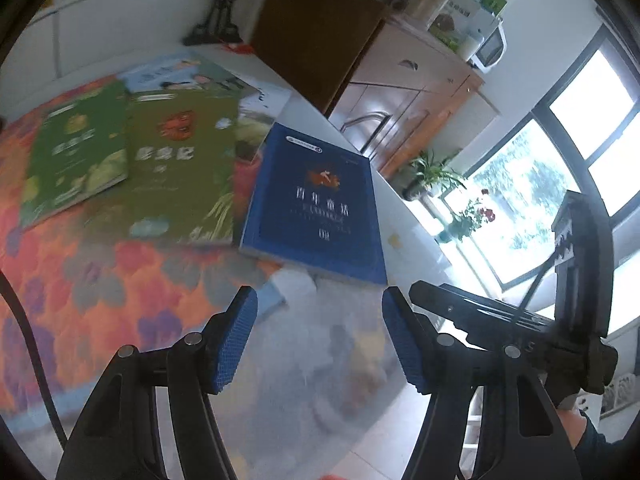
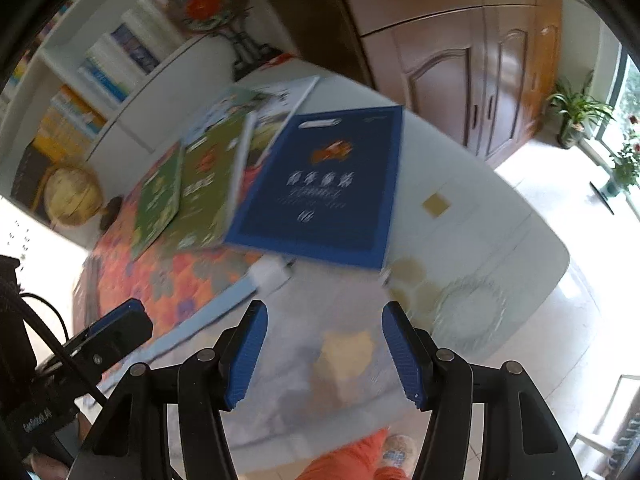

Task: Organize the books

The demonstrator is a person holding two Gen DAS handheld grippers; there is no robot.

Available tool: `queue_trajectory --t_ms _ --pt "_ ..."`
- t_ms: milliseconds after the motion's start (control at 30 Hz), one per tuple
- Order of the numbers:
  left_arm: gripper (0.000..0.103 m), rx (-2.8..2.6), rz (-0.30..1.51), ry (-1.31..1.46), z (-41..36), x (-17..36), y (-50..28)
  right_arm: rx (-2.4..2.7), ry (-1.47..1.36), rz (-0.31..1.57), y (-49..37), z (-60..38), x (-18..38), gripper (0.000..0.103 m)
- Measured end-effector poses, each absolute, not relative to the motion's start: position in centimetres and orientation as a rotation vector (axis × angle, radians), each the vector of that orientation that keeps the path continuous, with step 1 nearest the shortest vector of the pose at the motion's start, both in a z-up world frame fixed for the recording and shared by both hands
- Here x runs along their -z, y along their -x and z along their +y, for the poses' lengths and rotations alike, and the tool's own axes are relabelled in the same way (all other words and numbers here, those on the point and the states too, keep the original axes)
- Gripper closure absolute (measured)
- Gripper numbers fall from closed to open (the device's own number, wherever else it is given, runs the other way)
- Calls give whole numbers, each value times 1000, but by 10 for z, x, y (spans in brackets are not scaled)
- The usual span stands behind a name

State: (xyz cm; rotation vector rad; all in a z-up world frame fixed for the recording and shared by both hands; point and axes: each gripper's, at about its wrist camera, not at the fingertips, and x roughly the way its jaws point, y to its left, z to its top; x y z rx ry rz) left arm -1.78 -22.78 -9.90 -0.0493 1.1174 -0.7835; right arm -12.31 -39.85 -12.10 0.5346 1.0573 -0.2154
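A blue book (image 1: 316, 204) (image 2: 324, 184) lies flat on the table, partly over the flowered cloth (image 1: 92, 280) (image 2: 160, 280). Left of it lie an olive-green book (image 1: 180, 168) (image 2: 208, 184) and a brighter green book (image 1: 76, 156) (image 2: 158, 196), with more books (image 1: 180, 74) (image 2: 236, 104) behind them. My left gripper (image 1: 318, 300) hovers open in front of the blue book's near edge, nothing between its blue pads (image 1: 236, 340). My right gripper (image 2: 324, 316) is also open and empty, just short of the same edge. Each gripper shows in the other's view: the right gripper (image 1: 480, 312), the left gripper (image 2: 116, 328).
A white bookshelf (image 2: 100, 72) and a globe (image 2: 72, 196) stand at the left. A fan ornament on a dark stand (image 1: 220, 8) (image 2: 212, 0) sits at the table's far end. Wooden cabinets (image 2: 472, 72), potted plants (image 1: 432, 176) and a window (image 1: 540, 180) are to the right. A glass dish (image 2: 468, 312) rests near the table's edge.
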Motion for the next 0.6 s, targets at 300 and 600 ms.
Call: queue_trajectory --t_ms 300,600 --pt "40 877 1191 2 -265 135 -63 293 -573 1109 64 -433 147 45" --pt "40 881 1273 -146 -288 171 -79 351 -472 1120 44 -434 163 57"
